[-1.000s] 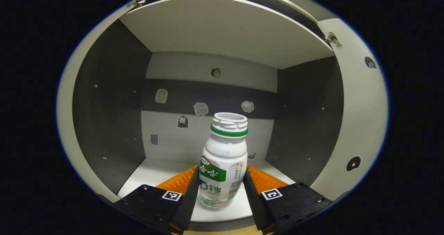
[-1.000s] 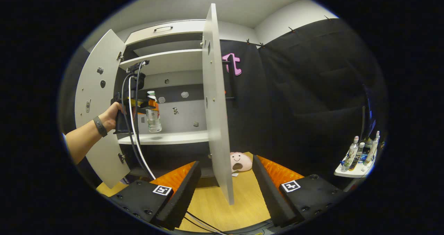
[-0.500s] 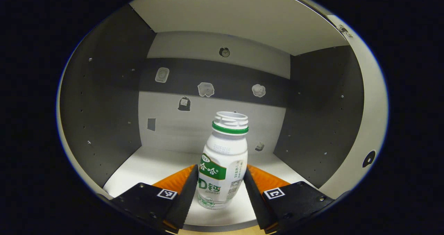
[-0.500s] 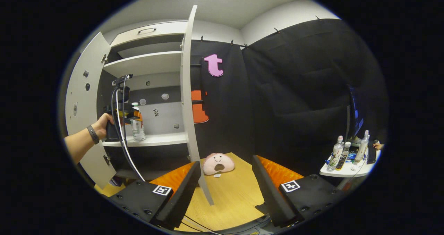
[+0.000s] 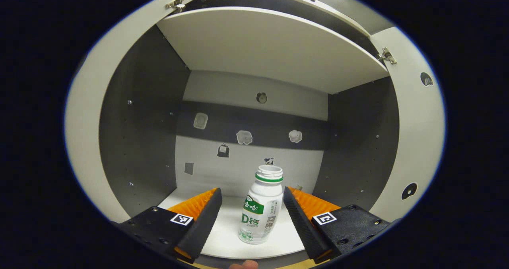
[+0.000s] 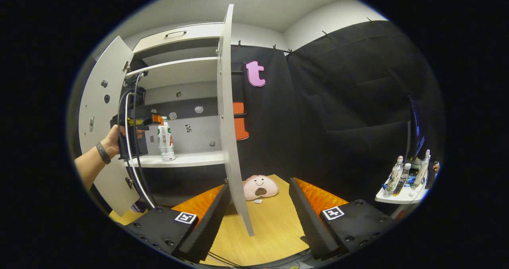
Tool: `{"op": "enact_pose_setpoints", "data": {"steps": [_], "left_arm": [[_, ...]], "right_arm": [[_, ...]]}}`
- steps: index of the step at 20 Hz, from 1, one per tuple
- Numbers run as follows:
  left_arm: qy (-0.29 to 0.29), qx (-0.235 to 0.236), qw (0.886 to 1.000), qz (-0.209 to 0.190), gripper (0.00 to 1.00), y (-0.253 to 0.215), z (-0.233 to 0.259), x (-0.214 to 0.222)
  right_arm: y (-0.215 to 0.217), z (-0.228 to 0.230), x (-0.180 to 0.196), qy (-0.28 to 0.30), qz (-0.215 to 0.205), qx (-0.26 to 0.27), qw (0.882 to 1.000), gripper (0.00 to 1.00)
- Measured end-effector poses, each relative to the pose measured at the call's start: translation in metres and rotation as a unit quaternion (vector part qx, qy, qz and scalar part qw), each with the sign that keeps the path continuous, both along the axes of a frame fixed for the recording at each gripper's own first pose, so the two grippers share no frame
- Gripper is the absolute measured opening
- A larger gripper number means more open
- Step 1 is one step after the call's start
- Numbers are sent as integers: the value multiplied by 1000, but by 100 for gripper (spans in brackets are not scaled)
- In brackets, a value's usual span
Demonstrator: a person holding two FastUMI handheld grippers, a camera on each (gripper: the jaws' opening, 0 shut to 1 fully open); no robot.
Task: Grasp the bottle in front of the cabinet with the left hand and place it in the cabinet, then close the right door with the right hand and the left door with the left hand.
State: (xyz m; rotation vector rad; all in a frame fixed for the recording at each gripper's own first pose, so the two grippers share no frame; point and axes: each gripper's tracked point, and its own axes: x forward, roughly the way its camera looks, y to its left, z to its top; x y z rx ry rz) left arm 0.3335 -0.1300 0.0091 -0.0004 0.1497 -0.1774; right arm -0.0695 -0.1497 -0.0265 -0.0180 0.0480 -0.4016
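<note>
Grey cabinet (image 5: 135, 142) walls surround a pale shelf (image 5: 234, 237) where the bottle (image 5: 260, 205) stands upright at six o'clock, capless, alone. Placement looks done. My left gripper (image 5: 249, 221) is released, fingers spread clear of the bottle. My right gripper (image 6: 258, 217) gapes empty; the right door (image 6: 227, 122) at twelve o'clock and left door (image 6: 99, 114) at ten remain to close.

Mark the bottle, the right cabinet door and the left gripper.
bottle (image 5: 260, 211), left gripper view, label.
right cabinet door (image 6: 227, 114), right gripper view, inner face.
left gripper (image 5: 251, 217), left gripper view, between its fingers.
</note>
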Motion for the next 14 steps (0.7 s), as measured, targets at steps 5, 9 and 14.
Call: {"op": "enact_pose_setpoints", "data": {"steps": [5, 9, 14], "left_arm": [[-42, -18, 999, -17, 94, 6, 47, -59], [-49, -45, 998, -12, 94, 32, 57, -115], [-53, -40, 998, 17, 94, 74, 41, -179]], "right_arm": [[20, -3, 15, 1, 37, 11, 999, 98], [42, -5, 24, 7, 75, 8, 997, 98], [73, -3, 37, 10, 129, 12, 992, 98]]}}
